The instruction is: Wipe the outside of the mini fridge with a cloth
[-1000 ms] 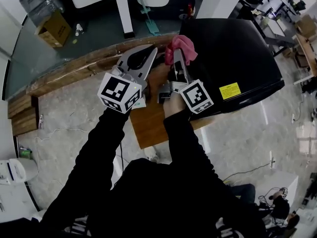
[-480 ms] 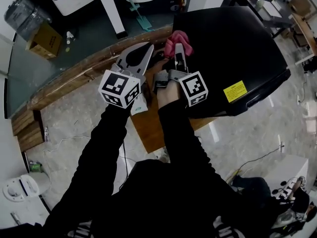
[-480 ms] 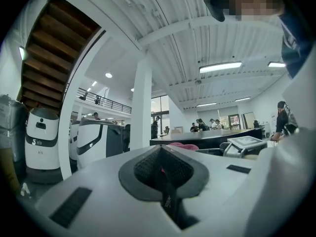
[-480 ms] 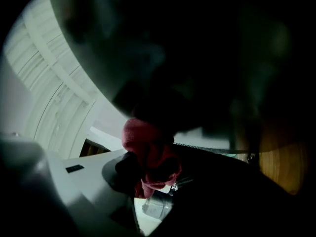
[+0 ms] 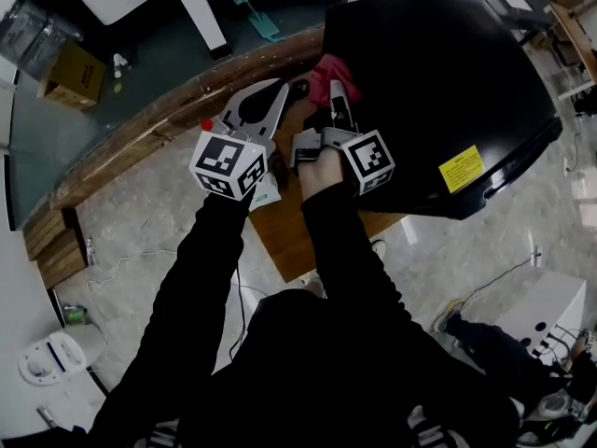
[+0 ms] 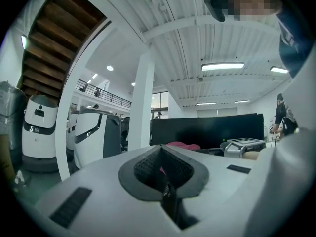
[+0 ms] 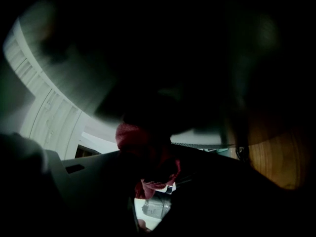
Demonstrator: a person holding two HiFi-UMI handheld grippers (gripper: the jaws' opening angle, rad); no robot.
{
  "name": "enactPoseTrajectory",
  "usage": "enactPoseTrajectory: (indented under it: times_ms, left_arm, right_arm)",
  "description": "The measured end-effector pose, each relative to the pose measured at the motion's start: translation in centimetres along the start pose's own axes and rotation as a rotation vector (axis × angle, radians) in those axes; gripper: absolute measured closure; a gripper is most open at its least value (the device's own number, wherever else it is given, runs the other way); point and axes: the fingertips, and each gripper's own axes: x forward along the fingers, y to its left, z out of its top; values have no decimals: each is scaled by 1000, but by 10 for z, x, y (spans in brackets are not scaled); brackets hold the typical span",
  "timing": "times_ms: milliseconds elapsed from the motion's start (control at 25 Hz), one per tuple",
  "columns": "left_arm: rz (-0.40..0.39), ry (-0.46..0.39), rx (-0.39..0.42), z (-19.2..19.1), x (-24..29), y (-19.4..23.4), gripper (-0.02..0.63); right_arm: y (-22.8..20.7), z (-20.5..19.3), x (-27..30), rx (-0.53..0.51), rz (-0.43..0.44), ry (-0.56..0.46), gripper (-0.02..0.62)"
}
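here, glossy black mini fridge [image 5: 438, 73], crumpled pink cloth [image 5: 333, 71] against its side

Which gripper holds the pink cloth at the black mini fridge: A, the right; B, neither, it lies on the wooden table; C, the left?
A: the right gripper is shut on the pink cloth beside the black mini fridge; the left gripper is shut on nothing.

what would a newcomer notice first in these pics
The big black fridge fills the upper right of the head view. At its left edge, the right gripper has its jaws shut on a pink cloth. The left gripper hangs just to the left, shut and empty.
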Motion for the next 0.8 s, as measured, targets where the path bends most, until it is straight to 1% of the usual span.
enactPoseTrajectory:
  times_ms: [120, 400, 800]
  left_arm:
    - [-5, 38, -12, -37, 2, 1, 600]
    - [-30, 116, -67, -106, -3, -4, 600]
    - [-49, 244, -83, -171, -4, -13, 600]
  right_arm:
    - [-24, -4, -2, -15, -22, 3, 445]
    - [-103, -16, -21, 8, -147, 5, 446]
    - [-184, -26, -33, 10, -235, 12, 446]
